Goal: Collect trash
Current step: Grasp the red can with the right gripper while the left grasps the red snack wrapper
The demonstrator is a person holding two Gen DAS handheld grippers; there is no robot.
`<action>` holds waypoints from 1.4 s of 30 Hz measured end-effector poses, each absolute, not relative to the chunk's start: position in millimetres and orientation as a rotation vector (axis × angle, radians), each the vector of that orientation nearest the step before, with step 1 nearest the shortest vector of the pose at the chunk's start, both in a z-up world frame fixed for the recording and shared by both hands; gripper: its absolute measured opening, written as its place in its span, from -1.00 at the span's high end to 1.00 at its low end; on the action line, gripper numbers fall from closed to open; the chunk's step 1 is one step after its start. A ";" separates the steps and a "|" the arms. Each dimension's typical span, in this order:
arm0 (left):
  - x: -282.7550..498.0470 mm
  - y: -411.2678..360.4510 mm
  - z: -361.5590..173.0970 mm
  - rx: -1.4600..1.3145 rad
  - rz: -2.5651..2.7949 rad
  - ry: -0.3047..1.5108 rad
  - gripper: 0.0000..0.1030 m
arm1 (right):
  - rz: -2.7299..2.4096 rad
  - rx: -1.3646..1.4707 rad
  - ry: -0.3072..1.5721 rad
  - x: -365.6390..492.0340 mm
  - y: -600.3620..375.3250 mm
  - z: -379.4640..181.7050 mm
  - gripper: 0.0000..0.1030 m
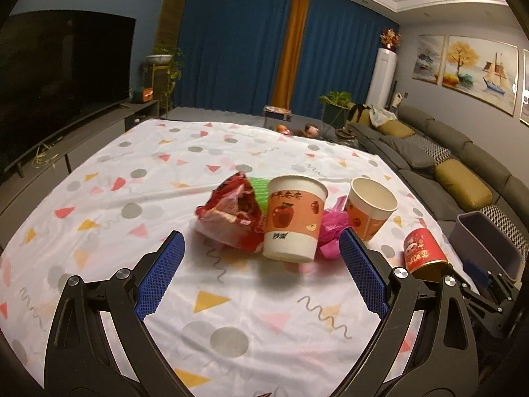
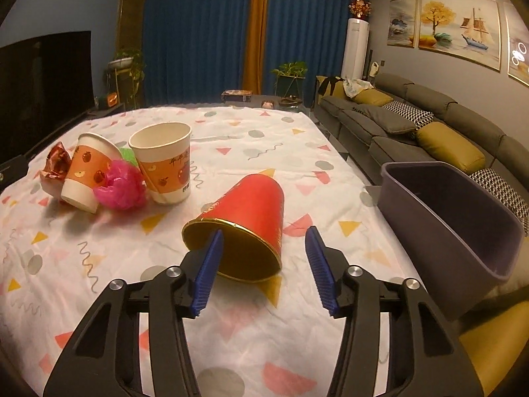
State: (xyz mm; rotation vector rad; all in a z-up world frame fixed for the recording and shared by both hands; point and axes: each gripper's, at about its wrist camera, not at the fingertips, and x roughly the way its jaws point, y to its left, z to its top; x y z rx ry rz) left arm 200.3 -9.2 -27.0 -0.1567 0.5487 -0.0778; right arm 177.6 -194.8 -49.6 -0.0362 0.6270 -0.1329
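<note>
Only the right wrist view shows the red cup's (image 2: 246, 221) gold inside.

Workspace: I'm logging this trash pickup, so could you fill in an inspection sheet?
Surface: patterned cloth, wrinkled.
Job's things: red cup on its side, mouth toward the right gripper; two paper cups, one tilted; pink plastic wad; red wrapper; purple bin at the table's right edge.
Clutter: green piece behind the cups.
Grippers: left gripper open, empty; right gripper's jaws straddle the red cup's rim, left one at its mouth, not pressing.
Cables: nothing seen.
Surroundings: sofa, TV, blue curtains.
</note>
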 end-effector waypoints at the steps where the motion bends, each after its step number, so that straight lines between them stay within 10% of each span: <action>1: 203.8 -10.4 -27.9 -0.160 -0.083 0.554 -0.80 | -0.130 -0.036 0.630 179.6 -194.3 -50.0 0.10; 13: 250.6 -32.5 -38.4 -0.124 -0.114 0.601 -0.80 | -0.113 -0.026 0.671 192.4 -196.3 -54.5 0.80; 42: 287.8 -23.9 -57.9 -0.146 -0.118 0.661 -0.65 | -0.118 0.015 0.637 180.1 -201.0 -51.3 0.89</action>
